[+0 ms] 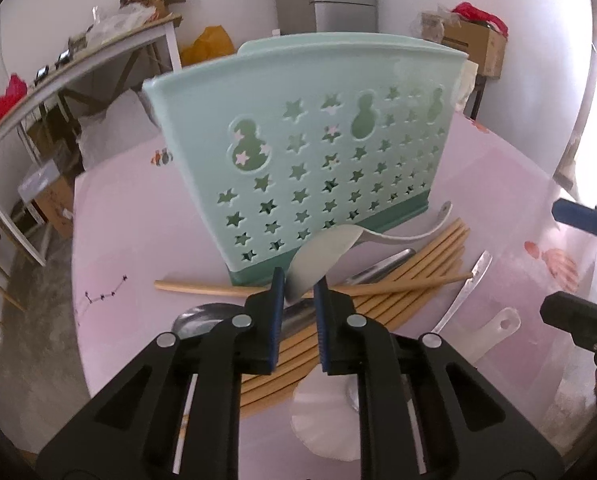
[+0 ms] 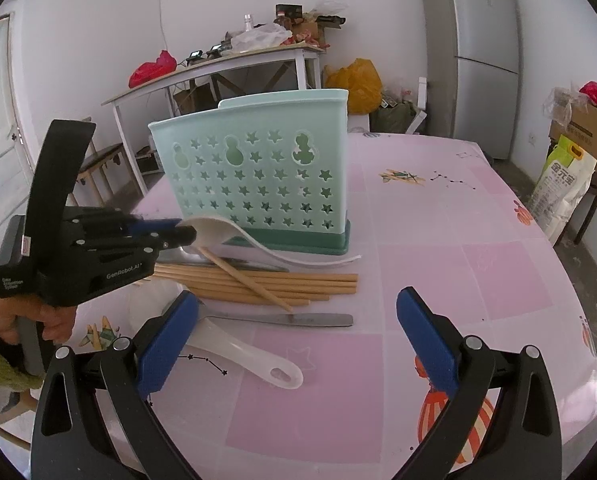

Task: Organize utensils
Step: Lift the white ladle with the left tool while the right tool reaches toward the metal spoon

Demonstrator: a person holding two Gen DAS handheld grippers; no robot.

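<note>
Clamping the white spoon (image 1: 322,256) by its bowl, the left tool (image 1: 300,280) aims its handle along the green holder (image 1: 298,152) mid-worktop, while the right tool (image 2: 298,320) gapes empty nearby.

Wide open pink surface (image 2: 438,280) stretches right of the green holder (image 2: 258,168); in front of it, chopsticks (image 2: 282,282), a metal knife (image 2: 298,319) and white spoon (image 2: 254,356) clutter the approach.

A pink-checked table (image 2: 438,264) bears a mint holder (image 2: 258,176), chopsticks (image 2: 282,284), a knife (image 2: 298,319) and a white spoon (image 2: 250,356).
</note>
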